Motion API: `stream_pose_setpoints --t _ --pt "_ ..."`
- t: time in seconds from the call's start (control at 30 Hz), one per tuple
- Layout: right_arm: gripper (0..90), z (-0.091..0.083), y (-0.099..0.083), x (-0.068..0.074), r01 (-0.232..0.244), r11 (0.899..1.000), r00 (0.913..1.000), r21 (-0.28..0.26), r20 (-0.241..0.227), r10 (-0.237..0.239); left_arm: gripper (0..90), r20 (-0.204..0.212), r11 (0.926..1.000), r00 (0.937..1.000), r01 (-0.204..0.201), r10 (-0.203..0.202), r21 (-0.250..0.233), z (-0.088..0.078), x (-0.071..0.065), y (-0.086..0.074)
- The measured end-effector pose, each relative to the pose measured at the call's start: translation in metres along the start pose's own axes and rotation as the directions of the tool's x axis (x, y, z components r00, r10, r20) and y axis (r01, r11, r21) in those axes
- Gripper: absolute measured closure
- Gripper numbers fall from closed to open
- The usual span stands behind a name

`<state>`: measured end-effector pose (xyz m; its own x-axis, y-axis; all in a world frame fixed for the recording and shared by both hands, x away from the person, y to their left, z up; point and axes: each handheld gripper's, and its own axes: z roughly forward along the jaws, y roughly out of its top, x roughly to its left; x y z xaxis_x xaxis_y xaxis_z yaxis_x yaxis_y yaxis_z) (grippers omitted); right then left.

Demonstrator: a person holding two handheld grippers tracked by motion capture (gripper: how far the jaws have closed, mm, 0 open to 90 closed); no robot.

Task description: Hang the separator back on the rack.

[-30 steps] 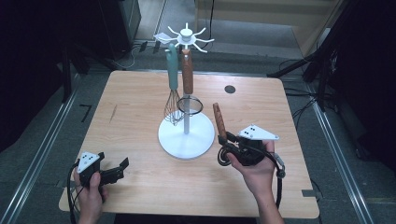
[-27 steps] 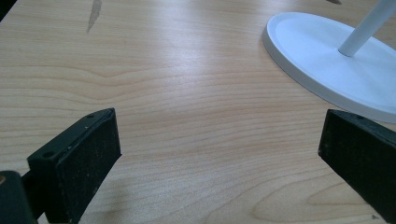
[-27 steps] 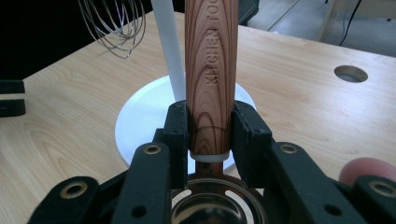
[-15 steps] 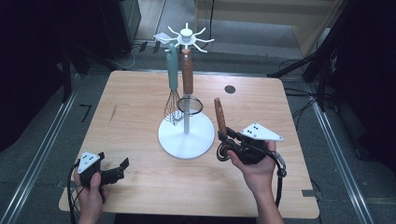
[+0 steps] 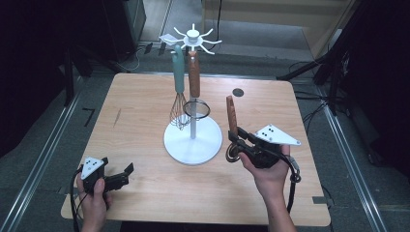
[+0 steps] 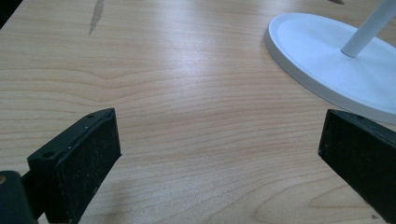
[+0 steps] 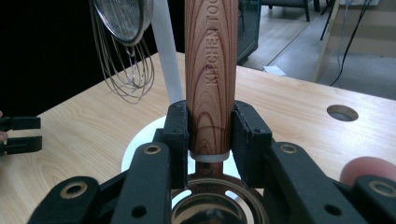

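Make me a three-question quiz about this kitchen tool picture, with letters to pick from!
1. Where does the white utensil stand sit?
A. middle of the wooden table
B. on the floor
C. at the table's left edge

2. How many utensils hang on the stand?
A. two
B. four
C. none

3. What is the right gripper doing?
A. resting open
B. clamping a wooden-handled utensil
C. holding a cup

Answers: 1 A, its round base rests mid-table. 2 A, a green-handled wire whisk and a brown-handled strainer. 3 B, the pads press the handle.
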<state>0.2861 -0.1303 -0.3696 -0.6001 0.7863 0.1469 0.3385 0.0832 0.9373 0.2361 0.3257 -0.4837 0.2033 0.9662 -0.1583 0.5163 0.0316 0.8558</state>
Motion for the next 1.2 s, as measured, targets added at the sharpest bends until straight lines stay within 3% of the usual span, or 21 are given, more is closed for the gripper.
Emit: stream_pose_setpoints --t 0.63,1.2 --pt "70.9 0.0 0.015 0.003 0.039 0.997 0.9988 -0.066 -0.026 -0.041 0.0 -0.019 0.9999 0.9998 -0.005 0.005 -0.01 0.0 -0.002 -0.001" --pt "70.9 0.001 0.043 0.018 0.093 0.988 0.9938 -0.127 -0.05 -0.1 0.0 -0.019 0.9999 0.9998 -0.01 0.01 -0.01 0.0 -0.002 -0.001"
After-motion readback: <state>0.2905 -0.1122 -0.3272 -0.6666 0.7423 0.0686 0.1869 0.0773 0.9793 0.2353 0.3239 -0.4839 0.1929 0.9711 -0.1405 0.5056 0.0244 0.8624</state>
